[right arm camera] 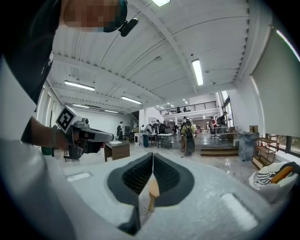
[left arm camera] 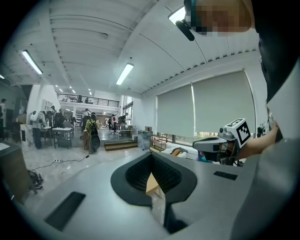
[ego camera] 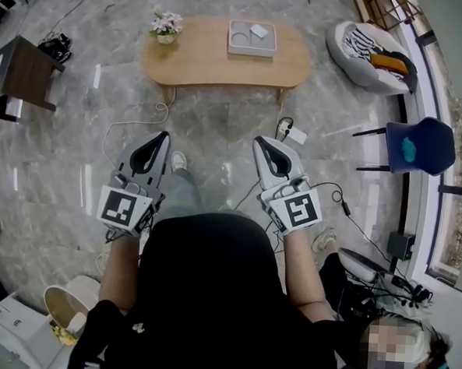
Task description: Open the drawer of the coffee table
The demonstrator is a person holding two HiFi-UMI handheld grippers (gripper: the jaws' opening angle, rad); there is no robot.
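Two grippers, the left gripper [ego camera: 160, 139] and the right gripper [ego camera: 263, 144], hover side by side with jaws pressed together on nothing, well short of the coffee table [ego camera: 199, 61] on the marble floor [ego camera: 219, 124] (flower pot [ego camera: 166, 28] at its left end, grey tray [ego camera: 251, 52] near its far edge).

Head view steeply downward, coffee table [ego camera: 199, 61] well ahead; both gripper views near-level toward that same table.
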